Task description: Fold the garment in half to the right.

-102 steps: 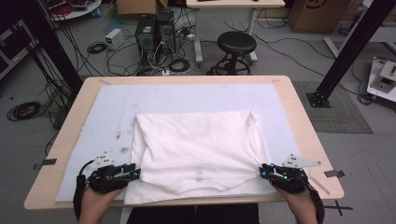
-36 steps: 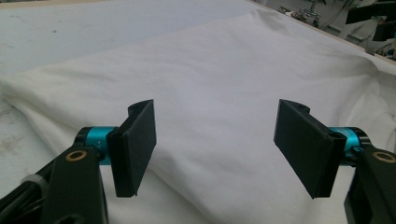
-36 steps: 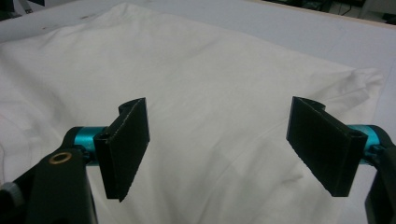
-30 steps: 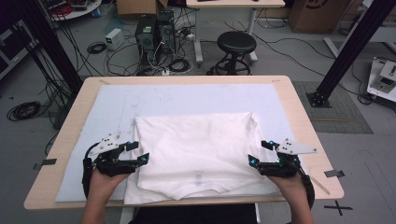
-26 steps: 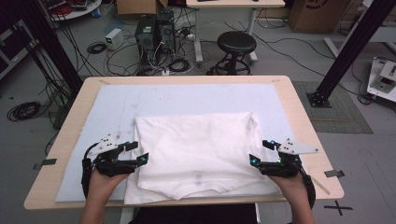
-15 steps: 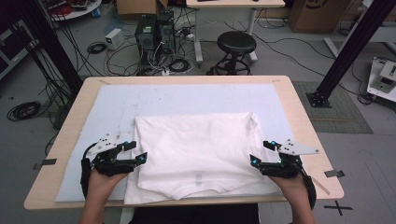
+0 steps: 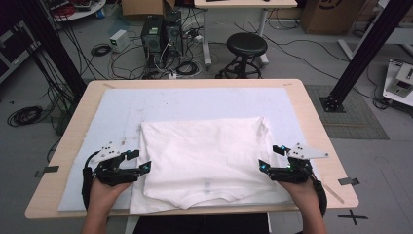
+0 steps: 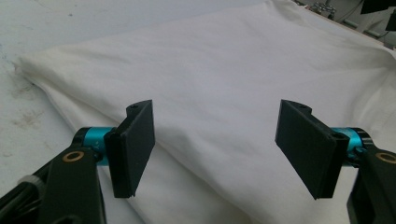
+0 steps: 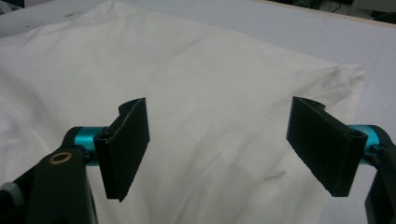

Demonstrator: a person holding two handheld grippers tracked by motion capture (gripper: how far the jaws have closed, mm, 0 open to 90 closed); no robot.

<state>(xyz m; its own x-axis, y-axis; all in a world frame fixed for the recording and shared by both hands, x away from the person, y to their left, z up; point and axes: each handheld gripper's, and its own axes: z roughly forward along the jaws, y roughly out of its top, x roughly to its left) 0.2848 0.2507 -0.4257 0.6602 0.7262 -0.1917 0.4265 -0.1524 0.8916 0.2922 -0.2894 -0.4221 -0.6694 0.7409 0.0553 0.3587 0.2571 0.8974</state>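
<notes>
White cloth, a folded shirt (image 7: 207, 163), lies flat on a pale mat (image 7: 195, 100) that covers most of a wooden table (image 7: 319, 126), and the work in hand appears to be folding it. The shirt sits near the person's edge of the table, its near hem reaching almost to the mat's front edge, probably so that both side edges fall within easy reach of the two hands. At the left of the high view, the left gripper (image 7: 140, 162) rests low beside the shirt's left edge, its tips pointing in toward the cloth. In the left gripper view its two black jaws stand wide apart with nothing between them; the layered side fold of the shirt (image 8: 219, 93) lies under and beyond them, and whether the jaws touch the cloth cannot be told. The spot suggests it is lined up to pinch that side fold. Across the shirt, at the right of the high view, the right gripper (image 7: 271, 158) mirrors this at the right edge, pointing inward. In the right gripper view its jaws are also spread wide and hold nothing, with the shirt (image 9: 196, 93) and a bunched corner ahead of them. Beyond the table, a round stool (image 7: 247, 46) stands on the floor.
</notes>
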